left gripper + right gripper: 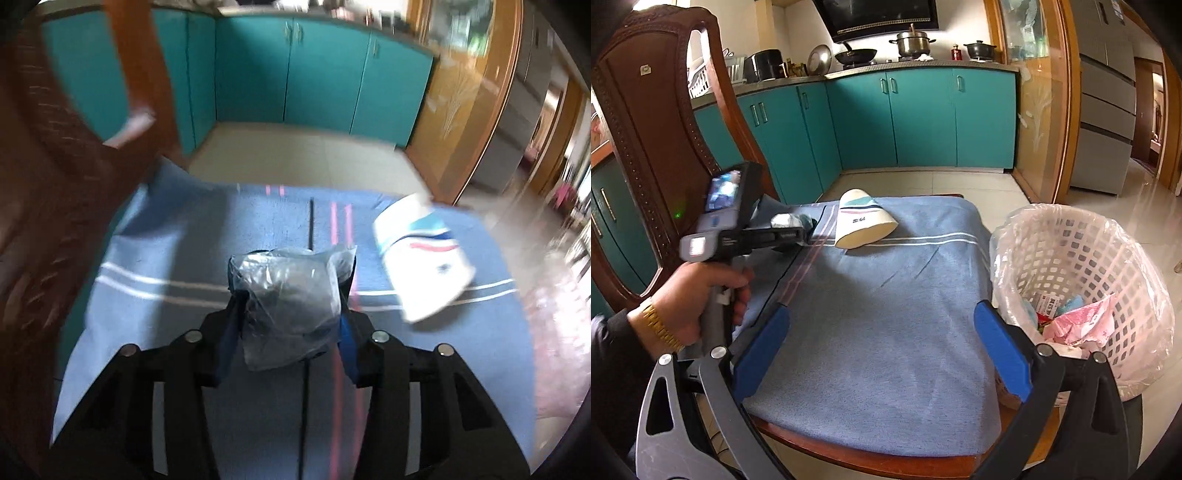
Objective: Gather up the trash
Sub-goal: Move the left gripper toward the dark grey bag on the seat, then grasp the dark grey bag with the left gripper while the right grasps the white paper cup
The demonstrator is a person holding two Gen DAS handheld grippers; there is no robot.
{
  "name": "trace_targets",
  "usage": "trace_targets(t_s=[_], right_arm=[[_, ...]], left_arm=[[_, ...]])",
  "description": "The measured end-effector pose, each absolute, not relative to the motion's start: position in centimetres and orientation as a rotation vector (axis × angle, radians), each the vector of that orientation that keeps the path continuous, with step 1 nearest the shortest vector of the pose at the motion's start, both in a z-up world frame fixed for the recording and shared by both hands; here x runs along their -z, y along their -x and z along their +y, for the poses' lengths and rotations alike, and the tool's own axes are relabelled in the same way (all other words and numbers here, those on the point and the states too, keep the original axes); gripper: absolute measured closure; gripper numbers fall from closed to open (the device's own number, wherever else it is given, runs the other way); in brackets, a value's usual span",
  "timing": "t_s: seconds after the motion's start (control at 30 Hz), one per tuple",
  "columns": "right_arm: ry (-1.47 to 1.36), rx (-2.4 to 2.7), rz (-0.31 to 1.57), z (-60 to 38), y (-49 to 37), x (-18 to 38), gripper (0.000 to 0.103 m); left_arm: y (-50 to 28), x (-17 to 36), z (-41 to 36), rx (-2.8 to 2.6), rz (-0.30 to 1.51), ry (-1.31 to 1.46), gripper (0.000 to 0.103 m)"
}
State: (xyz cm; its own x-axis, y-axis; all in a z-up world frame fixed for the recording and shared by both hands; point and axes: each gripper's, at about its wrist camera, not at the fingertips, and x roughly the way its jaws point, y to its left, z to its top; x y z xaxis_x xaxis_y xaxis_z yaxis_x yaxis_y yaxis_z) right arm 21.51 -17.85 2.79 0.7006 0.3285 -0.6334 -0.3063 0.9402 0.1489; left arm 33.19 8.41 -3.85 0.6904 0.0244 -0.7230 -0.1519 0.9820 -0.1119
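Chair back (646,155) far left, dark wood. Person's hand (690,306) w/ gold watch grips left tool (291,295) handle. Left tool clamped on crumpled clear plastic wrapper (288,299), held just above blue cloth (879,314) near its left-rear part; blue pads press both sides of wrapper. Paper cup (864,221) lying on its side on cloth, just right of wrapper, mouth toward camera in right wrist view. Right tool (882,354) wide, nothing between pads, low over cloth's near edge. White mesh bin (1082,273) w/ plastic liner at right beside table, paper scraps inside.
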Motion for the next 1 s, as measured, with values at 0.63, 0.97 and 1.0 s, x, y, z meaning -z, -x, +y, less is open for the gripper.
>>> trace_targets(t_s=[0.63, 0.97, 1.0], right_arm=[[0.120, -0.423, 0.898, -6.8, -39.4, -1.2, 0.005], [0.279, -0.349, 1.043, -4.2, -44.0, 4.4, 0.030], [0.259, -0.360, 1.034, -4.7, -43.1, 3.9, 0.032]], left_arm=[[-16.0, -5.4, 7.0, -0.041, 0.405, 0.213, 0.055], [-16.3, -5.5, 7.7, -0.065, 0.445, 0.204, 0.055], [-16.4, -5.5, 7.8, -0.066, 0.450, 0.210, 0.055]])
